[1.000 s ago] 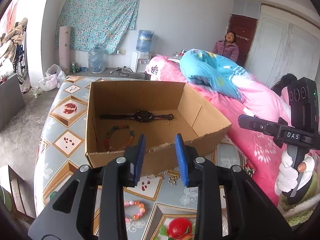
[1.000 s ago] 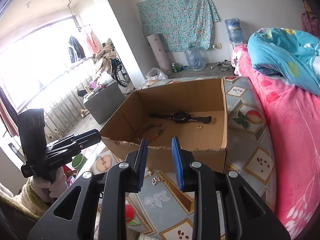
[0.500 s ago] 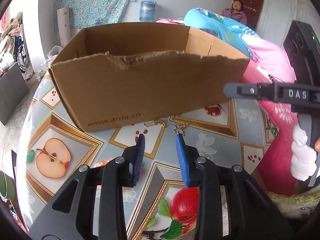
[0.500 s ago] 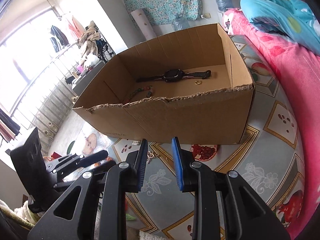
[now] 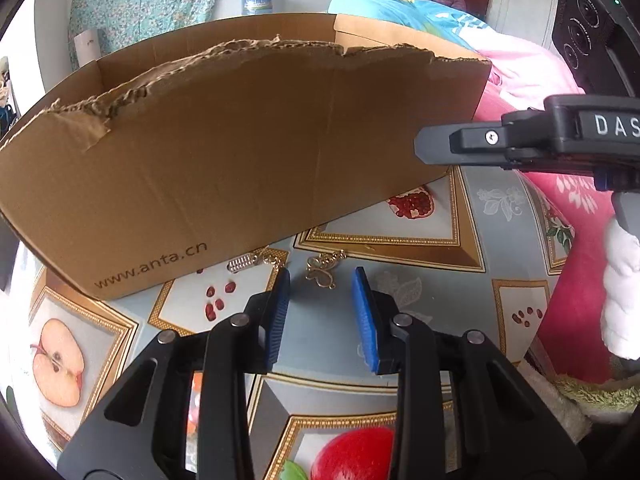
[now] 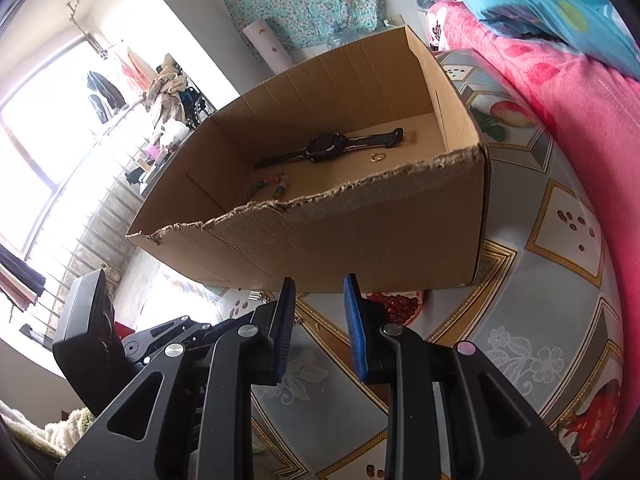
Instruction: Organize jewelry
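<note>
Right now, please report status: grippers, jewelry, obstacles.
Left gripper open, empty, over gold charm. Right gripper open, empty. Watch in box. Box wall close ahead.

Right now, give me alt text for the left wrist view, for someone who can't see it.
The open left claw hovers over a small gold butterfly charm on a fruit-patterned tablecloth, just in front of a torn cardboard box. The right claw reaches in from the right edge.

Left hand-held gripper (image 5: pixel 320 276) and right hand-held gripper (image 6: pixel 319 286), both angled downward, jaws apart, empty.
</note>
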Motion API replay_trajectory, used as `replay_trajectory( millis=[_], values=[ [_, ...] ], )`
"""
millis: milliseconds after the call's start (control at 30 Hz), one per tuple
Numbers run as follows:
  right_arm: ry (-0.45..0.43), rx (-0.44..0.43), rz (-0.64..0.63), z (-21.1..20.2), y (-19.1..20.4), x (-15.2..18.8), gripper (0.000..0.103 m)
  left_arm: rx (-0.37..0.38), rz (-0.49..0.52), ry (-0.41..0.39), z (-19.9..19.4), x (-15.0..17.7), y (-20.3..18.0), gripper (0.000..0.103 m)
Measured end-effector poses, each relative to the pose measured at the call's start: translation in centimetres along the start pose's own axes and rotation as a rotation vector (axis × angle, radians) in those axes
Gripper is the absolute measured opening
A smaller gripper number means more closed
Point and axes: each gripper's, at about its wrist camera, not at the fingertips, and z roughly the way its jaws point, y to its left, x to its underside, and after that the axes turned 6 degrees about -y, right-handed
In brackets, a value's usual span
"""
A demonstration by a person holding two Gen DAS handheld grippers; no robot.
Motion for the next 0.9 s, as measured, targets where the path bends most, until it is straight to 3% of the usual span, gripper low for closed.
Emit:
replay_trajectory(
  millis=[133,433,900],
  values=[
    [0.028,-0.006,0.009,0.7,-0.2,0.7,0.025,-0.011,0.032,0.004,0.7,-0.5,-0.4,0.030],
    [0.047,-0.011,0.000,1.6,0.0,1.2,0.025,-0.031,0.091,0.012,1.1,-0.7,-1.6,0.012],
    [0.049,-0.007,-0.041,1.4,0.6,1.6,0.025,-0.035,0.046,0.044,-0.4,0.0,-1.2,0.011]
  ],
)
